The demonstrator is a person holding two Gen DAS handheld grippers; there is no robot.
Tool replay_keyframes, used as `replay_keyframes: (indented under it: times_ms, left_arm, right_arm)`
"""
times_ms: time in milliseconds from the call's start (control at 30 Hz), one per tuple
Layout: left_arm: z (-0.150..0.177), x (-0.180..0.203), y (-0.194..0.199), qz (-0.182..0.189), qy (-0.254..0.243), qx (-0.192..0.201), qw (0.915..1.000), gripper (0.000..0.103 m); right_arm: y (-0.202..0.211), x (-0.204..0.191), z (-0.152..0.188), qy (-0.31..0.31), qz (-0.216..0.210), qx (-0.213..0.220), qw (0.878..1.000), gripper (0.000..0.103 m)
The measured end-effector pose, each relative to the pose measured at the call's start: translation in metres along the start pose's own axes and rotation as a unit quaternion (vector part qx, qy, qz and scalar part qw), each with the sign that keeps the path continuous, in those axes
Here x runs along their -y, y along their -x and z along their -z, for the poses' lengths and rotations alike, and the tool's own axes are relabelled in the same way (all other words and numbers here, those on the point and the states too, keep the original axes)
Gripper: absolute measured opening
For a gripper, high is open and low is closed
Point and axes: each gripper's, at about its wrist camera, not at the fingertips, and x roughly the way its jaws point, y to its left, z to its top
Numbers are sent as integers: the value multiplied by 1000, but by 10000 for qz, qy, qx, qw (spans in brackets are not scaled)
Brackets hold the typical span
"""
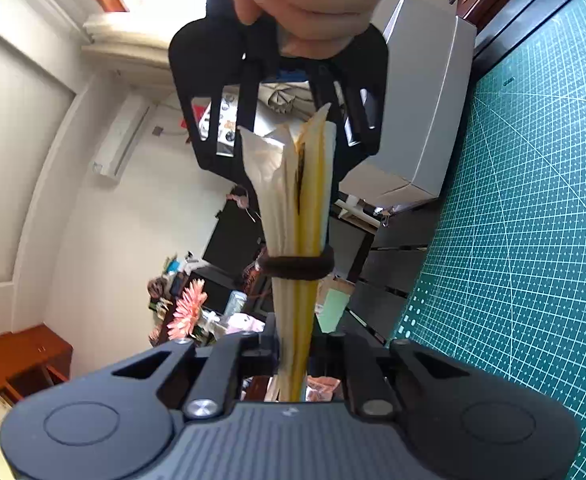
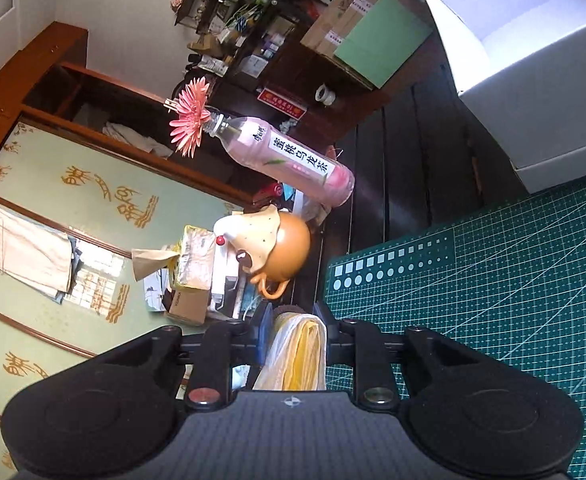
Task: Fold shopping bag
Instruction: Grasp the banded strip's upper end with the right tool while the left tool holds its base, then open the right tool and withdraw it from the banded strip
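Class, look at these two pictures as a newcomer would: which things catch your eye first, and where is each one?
In the left wrist view, the folded white and yellow shopping bag stands out at centre, bound by a dark hair tie and clamped in the left gripper. In the right wrist view, a pink bottle holding a pink flower lies mid-picture, beside the green cutting mat.

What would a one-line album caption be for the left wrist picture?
Left gripper clamps a folded white-and-yellow shopping bag bound by a dark band, while the right gripper faces it.

right tool (image 2: 293,340) jaws flank folded shopping bag (image 2: 297,356); green mat (image 2: 493,280) beside.
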Motion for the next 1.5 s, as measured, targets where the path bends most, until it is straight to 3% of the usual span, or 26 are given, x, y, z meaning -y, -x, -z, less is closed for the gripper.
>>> replay_keyframes:
  times_ms: [67, 133, 233, 367, 433, 533, 767, 900, 1067, 1167, 1267, 1300, 1367, 1433, 1467, 1500]
  left_arm:
    - [0, -9, -10, 168, 339, -330, 9987, 12]
    - [2, -19, -21, 211, 617, -647, 9958, 12]
    - [7, -20, -27, 88, 587, -817, 9949, 12]
    - [8, -14, -28, -82, 360, -806, 9961, 12]
    - [7, -12, -27, -118, 295, -788, 9964, 12]
    - [7, -11, -30, -81, 336, -855, 9957, 12]
    - [1, -10, -24, -21, 345, -720, 9968, 12]
    - [3, -16, -25, 211, 535, -802, 9951, 12]
    - [8, -45, -35, 788, 1293, -1185, 9813, 12]
    - [17, -66, -43, 1223, 1874, -1393, 9646, 12]
    - [27, -88, -53, 1817, 2595, -1535, 9360, 13]
    - [31, -98, -55, 2069, 2869, -1542, 9226, 13]
    - [45, -123, -56, 2685, 3639, -1454, 8800, 13]
    - [55, -143, -51, 3036, 4205, -1314, 8448, 14]
    - [58, -148, -52, 3144, 4379, -1249, 8330, 14]
    - [62, -156, -53, 3339, 4677, -1127, 8106, 14]
  right_arm:
    - [3, -4, 2, 27, 6, 5, 10000, 42]
    - [7, -10, 4, 151, -79, -28, 9999, 42]
    - [6, -26, 12, 472, -224, -304, 9982, 43]
    - [-4, -43, 26, 930, -44, -593, 9939, 42]
    - [-10, -45, 31, 1041, 175, -571, 9928, 30]
    - [-14, -40, 32, 881, 141, -579, 9943, 23]
    - [-28, -40, 37, 832, 103, -734, 9938, 21]
    - [-30, -37, 37, 783, 129, -803, 9936, 22]
    - [-7, -37, 29, 743, -101, -560, 9956, 28]
    - [15, -36, 22, 780, -250, -204, 9964, 35]
    - [30, -36, 19, 999, -134, 170, 9948, 42]
    - [32, -37, 19, 1102, -71, 264, 9935, 48]
    - [36, -40, 20, 1542, 149, 512, 9866, 54]
    - [36, -39, 20, 1715, 174, 629, 9830, 56]
    - [36, -38, 19, 1777, 92, 672, 9818, 57]
    - [35, -38, 19, 1804, 47, 694, 9811, 59]
